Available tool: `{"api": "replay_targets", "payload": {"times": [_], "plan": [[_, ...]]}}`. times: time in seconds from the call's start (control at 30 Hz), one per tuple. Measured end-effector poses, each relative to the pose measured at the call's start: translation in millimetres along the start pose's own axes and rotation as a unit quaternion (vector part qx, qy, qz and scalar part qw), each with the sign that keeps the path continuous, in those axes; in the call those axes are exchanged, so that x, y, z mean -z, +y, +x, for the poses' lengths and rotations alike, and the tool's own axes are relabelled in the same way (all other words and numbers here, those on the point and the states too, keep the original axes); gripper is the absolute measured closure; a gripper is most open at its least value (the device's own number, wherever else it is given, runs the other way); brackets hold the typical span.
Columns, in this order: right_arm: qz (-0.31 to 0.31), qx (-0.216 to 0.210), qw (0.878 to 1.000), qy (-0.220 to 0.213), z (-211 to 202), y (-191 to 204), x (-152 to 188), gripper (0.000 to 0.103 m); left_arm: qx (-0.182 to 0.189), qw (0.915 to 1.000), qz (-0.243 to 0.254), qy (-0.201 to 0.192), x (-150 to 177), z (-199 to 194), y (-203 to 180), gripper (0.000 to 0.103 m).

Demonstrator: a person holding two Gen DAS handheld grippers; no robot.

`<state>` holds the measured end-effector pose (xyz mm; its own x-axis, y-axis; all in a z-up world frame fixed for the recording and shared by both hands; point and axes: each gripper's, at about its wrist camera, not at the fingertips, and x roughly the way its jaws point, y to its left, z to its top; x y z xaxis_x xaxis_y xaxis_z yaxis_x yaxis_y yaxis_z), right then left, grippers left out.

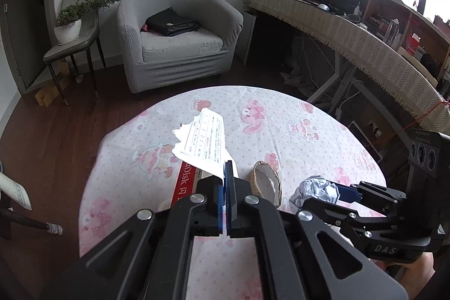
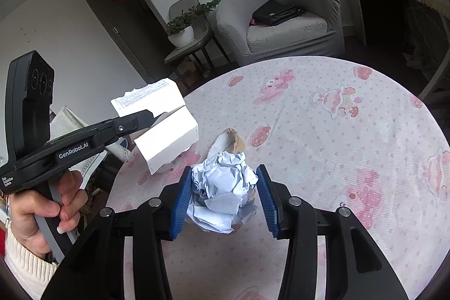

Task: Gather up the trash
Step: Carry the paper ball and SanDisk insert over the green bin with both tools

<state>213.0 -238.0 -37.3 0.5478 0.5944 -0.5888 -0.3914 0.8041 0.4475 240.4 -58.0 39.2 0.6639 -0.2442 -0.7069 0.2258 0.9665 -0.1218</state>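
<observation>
Here we see a round desk (image 2: 351, 159) covered with a white cloth printed in pink figures; it carries all the trash items. Behind it stand a grey armchair (image 1: 174, 38) with a black bag (image 1: 173, 22) on its seat, and a grey chair (image 1: 76, 27) bearing a potted plant (image 1: 70, 24).

The left gripper (image 1: 225, 187) is the larger assembly in the left wrist view. Its blue fingers (image 1: 230, 182) are pressed together on the lower edge of a torn printed paper (image 1: 205, 139), which stands out beyond the tips and clear of the cloth. In the right wrist view we see the same sheet as a folded white piece held above the desk edge, and a hand (image 2: 47, 204) in a white knitted sleeve (image 2: 25, 269) grips the handle of that gripper. Below the sheet in the left wrist view lies a red printed strip (image 1: 187, 182) on the cloth.

The right gripper (image 2: 227, 198) has its fingers (image 2: 180, 201) partly spread, one on each side of a crumpled paper ball (image 2: 225, 187). The left finger lies against the ball; whether the right finger touches it we cannot tell. The ball rests on the desk near its front edge.

Just beyond the ball lies a brown curved cardboard scrap (image 2: 227, 144) with a white inner face, on the cloth and apart from both grippers.
</observation>
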Motion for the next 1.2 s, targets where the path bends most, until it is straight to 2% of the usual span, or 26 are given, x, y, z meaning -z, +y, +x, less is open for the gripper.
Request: {"api": "replay_targets", "payload": {"times": [0.33,0.53,0.67,0.77,0.97,1.2], "plan": [[-0.015,-0.029,0.999,-0.009,-12,27,-1,0.057,-0.045,0.9989,-0.014,-0.006,19,-55,22,0.101],[-0.042,-0.065,0.997,-0.015,-14,66,1,0.057,-0.080,0.9963,-0.030,-0.008,43,-96,41,0.101],[-0.045,-0.101,0.994,-0.011,0,90,8,0.057,-0.102,0.9938,-0.044,-0.009,60,-117,56,0.101],[-0.055,-0.110,0.992,0.002,14,109,11,0.057,-0.116,0.9915,-0.058,-0.006,78,-132,73,0.101],[-0.083,-0.125,0.989,0.012,32,144,16,0.057,-0.130,0.9881,-0.083,0.000,108,-143,103,0.102],[-0.112,-0.142,0.983,0.026,49,184,26,0.057,-0.126,0.9846,-0.120,0.012,153,-142,152,0.102]]}}
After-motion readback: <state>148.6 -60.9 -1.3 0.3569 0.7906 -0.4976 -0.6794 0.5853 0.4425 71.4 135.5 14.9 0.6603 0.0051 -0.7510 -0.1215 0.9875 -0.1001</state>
